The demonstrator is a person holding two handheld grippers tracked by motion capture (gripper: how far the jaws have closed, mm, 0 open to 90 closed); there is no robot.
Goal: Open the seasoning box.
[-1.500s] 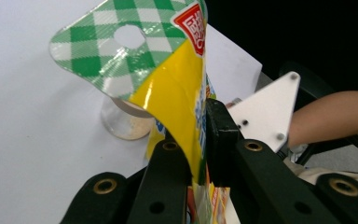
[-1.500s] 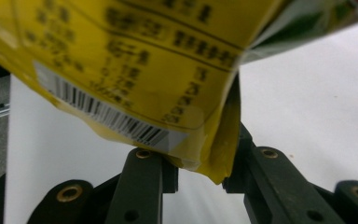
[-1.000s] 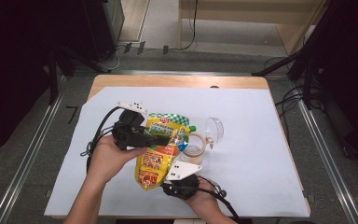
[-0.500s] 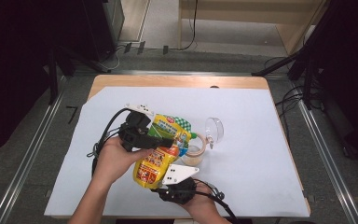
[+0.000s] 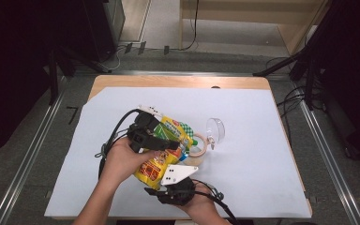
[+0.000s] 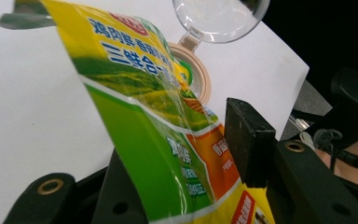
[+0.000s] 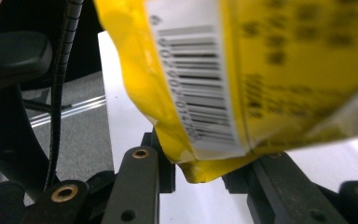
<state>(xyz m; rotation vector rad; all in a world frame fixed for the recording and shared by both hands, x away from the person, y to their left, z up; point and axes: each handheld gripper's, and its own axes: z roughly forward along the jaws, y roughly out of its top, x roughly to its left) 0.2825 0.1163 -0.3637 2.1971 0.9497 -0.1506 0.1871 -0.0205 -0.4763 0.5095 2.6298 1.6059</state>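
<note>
the high view shows a yellow and green packet (image 5: 161, 152) held off the white sheet (image 5: 262, 154) that covers the table (image 5: 122, 80), with a small jar (image 5: 198, 144) just beyond the packet's far end and the jar's clear lid (image 5: 215, 129) flipped open on its far side. the left gripper view adds the packet's printed front, green and yellow with blue lettering and an orange band, and the jar's tan rim and green inside past the packet's top edge. the right gripper view gives the packet's back instead: a barcode on a white panel and blurred small print.

the left hand (image 5: 122, 159) comes in from the near edge of the table and holds the left gripper (image 5: 171, 144) over the packet's far half, pointing toward the jar. the right hand (image 5: 201, 208) sits below the packet's near end, its gripper (image 5: 161, 180) aimed up at it.

the left gripper's jaws stand either side of the packet's middle, pressing it between them. the right gripper's jaws are clamped on the packet's bottom corner, the yellow seam pinched between them.
</note>
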